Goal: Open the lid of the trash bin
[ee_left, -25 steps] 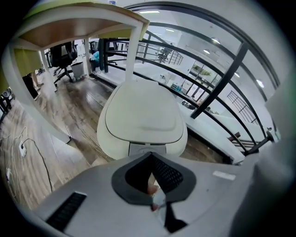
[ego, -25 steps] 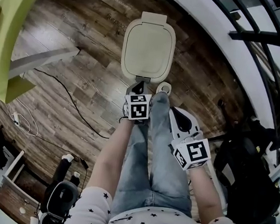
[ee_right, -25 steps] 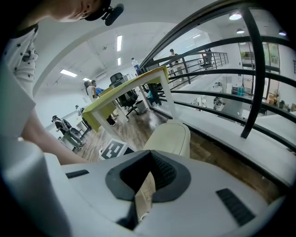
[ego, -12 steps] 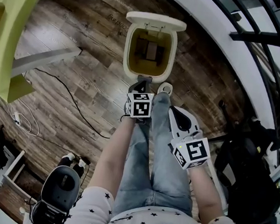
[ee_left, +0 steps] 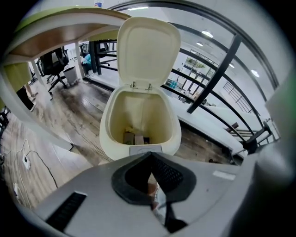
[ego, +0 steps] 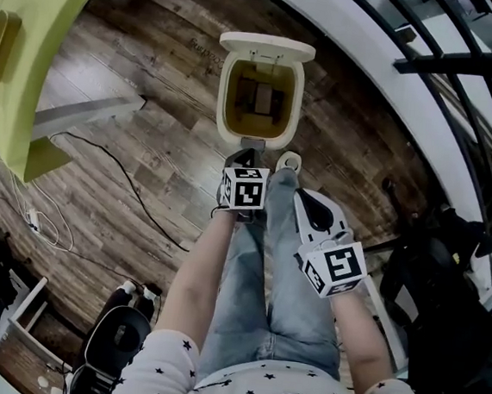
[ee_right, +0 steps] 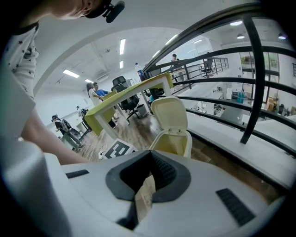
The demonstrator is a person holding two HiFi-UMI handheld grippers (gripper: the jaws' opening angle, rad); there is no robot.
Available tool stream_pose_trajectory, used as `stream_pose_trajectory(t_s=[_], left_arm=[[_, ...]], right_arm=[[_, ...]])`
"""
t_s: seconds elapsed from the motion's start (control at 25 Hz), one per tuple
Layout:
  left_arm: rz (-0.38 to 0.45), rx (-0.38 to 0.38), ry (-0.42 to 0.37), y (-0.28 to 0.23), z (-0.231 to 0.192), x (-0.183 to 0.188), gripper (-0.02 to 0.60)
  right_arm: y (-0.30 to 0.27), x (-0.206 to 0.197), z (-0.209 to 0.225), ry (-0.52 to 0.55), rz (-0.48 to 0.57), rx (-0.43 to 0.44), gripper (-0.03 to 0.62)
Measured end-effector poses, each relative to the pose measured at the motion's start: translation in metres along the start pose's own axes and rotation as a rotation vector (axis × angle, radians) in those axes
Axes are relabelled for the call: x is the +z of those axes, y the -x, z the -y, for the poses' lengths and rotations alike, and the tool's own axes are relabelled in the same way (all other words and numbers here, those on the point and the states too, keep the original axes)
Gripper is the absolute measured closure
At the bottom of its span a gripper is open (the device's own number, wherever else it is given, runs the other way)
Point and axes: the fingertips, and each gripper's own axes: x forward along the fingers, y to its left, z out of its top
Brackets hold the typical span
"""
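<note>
The cream trash bin [ego: 226, 121] stands on the wood floor just ahead of my feet, its lid [ego: 266, 47] swung up and back. In the left gripper view the lid [ee_left: 148, 51] is upright over the bin's rim [ee_left: 108, 134], and a few boxes [ee_left: 134, 138] lie at the bottom. My left gripper [ego: 243, 157] [ee_left: 150, 155] hovers at the bin's near edge, shut on a small crumpled scrap [ee_left: 157, 196]. My right gripper [ego: 308, 202] [ee_right: 149, 155] hangs back by my right leg, shut on a beige paper slip [ee_right: 145, 194]. A white shoe [ego: 288, 160] rests at the bin's foot.
A yellow-green desk [ego: 27, 41] fills the left. A black cable [ego: 135, 181] runs across the floor. Black railing [ego: 466, 66] and a white ledge curve along the right. A black bag [ego: 444, 297] and an office chair [ego: 115, 344] stand close by.
The bin's lid has gone from flat shut to standing fully up, baring the inside. Both grippers have stayed nearly where they were.
</note>
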Motion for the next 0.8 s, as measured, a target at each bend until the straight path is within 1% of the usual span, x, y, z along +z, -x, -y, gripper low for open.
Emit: stream_pose_trajectory(t_s=[0.28,0.44,0.8], left_arm=[[0.014,-0.026,0.003,0.034,0.007,-0.004,0.571],[0.032,-0.035,0.007,0.056,0.012,-0.002,0.571],[0.071,-0.065,-0.007,0.126,0.03,0.006,0.571]], right_arm=[[0.014,0.01,-0.016,-0.02,0.026,-0.008,0.6],[0.025,0.017,-0.026,-0.011,0.038,-0.015,0.6],[0.056,0.029,-0.048,0.012,0.08,-0.044,0.6]])
